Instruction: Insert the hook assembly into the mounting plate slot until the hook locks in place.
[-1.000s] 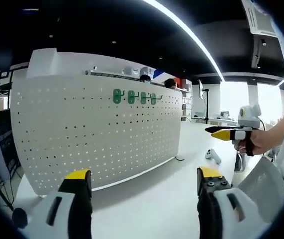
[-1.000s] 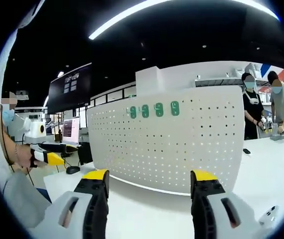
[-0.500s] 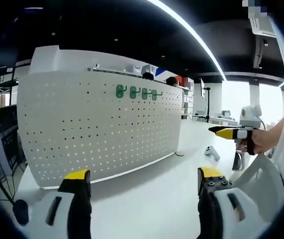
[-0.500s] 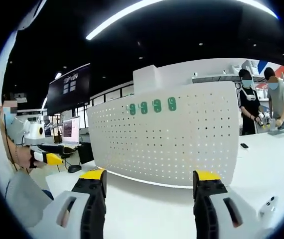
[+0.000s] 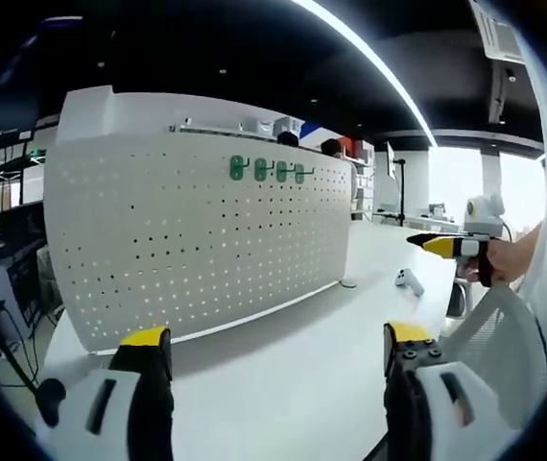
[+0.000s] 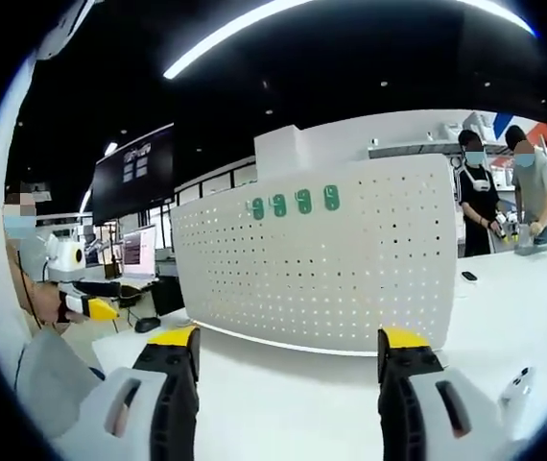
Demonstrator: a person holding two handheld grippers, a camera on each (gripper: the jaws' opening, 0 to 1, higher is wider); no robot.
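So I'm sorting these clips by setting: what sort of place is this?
Probably an open showroom or lab workspace: a white pegboard with green hooks stands on a long white table, a dark wall screen hangs behind, and two people work at another counter.

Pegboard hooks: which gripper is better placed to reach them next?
Roughly even, slight edge right. The right gripper faces the green hooks on the pegboard squarely; the left gripper sees them obliquely. Both are open, empty and well short.
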